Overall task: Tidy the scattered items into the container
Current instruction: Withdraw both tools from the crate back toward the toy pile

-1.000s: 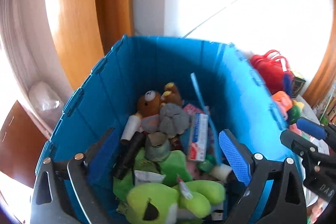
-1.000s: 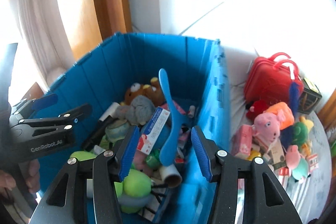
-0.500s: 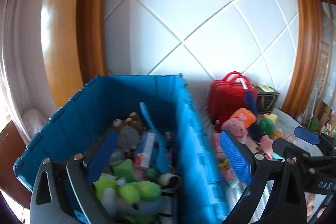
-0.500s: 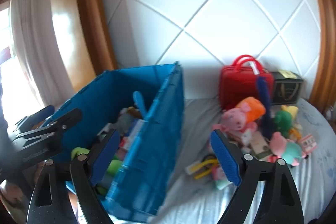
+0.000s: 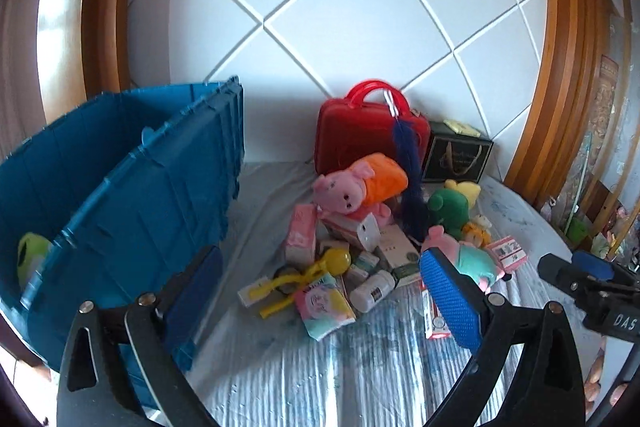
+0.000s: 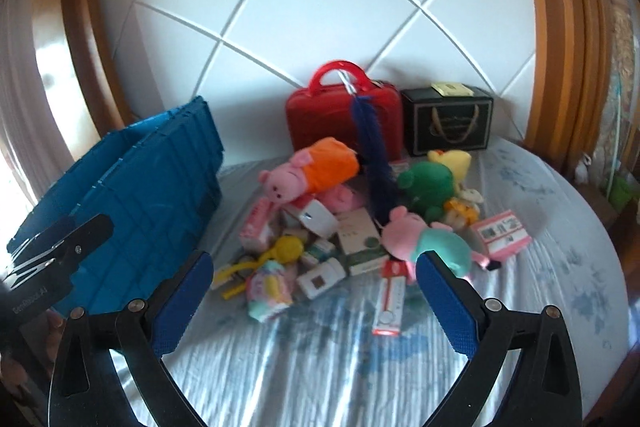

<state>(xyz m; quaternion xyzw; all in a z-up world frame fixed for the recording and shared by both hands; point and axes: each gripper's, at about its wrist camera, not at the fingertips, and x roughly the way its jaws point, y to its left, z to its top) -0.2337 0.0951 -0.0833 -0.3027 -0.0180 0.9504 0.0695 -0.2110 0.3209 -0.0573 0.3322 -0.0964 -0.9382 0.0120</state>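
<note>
Both our grippers, left gripper (image 5: 320, 301) and right gripper (image 6: 314, 301), hold jaws spread wide and empty over bare striped bedsheet (image 6: 320, 367). The toy pile (image 6: 352, 219) lies ahead; the blue container (image 5: 132, 211) stands left, against the white padded headboard (image 5: 320, 27).

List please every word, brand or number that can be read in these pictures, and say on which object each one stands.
"DAS": white letters, cut off by the picture edge, on the body of the right claw.
"GenRobot.AI": faint, blurred white letters on the body of the left claw.
Too small or blurred to read: the print on the pink card, the red and white box, the white bottle and the dark gift box.
</note>
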